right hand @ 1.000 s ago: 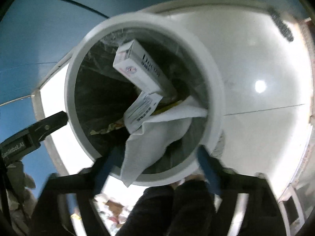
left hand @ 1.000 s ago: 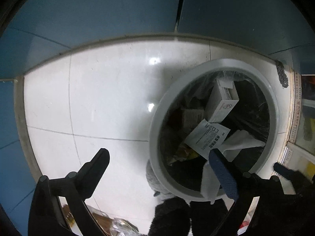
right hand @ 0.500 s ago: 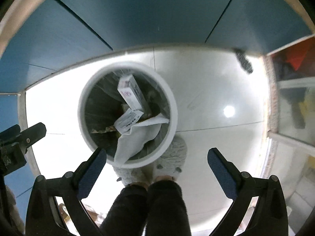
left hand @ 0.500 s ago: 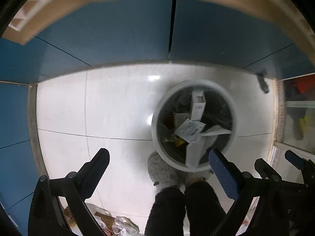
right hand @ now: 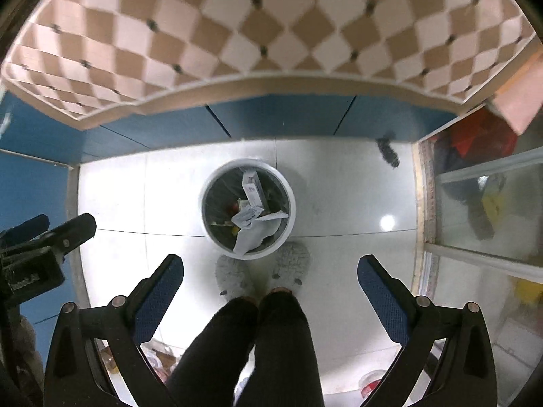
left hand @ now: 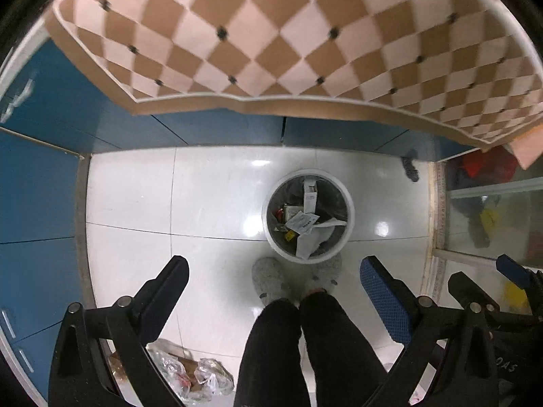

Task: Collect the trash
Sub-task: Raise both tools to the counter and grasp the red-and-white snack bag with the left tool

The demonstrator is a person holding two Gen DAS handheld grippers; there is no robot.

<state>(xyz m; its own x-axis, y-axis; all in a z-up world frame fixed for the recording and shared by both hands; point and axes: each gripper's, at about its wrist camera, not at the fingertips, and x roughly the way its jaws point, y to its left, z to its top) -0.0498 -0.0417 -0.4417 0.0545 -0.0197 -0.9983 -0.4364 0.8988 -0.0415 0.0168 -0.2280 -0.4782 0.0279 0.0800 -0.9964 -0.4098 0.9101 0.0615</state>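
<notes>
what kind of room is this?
Probably a home kitchen: checkered counter above blue cabinets, glossy white tile floor, and a lined bin of trash by the person's slippers.

Checkered cloth (left hand: 288,40) overhangs blue cabinets (left hand: 210,129). White tiled floor (left hand: 210,196) below. Grey slippers (left hand: 269,279), black trousers (left hand: 271,349); glass door (right hand: 492,210) at right.

The left hand-held gripper (left hand: 273,279) is held high, pointed down, its jaws spread wide with nothing between them. The right hand-held gripper (right hand: 269,278) is held alongside (equally wide, equally empty). Dark-clad legs (left hand: 305,346) and grey slippers (left hand: 269,279) are seen below.
</notes>
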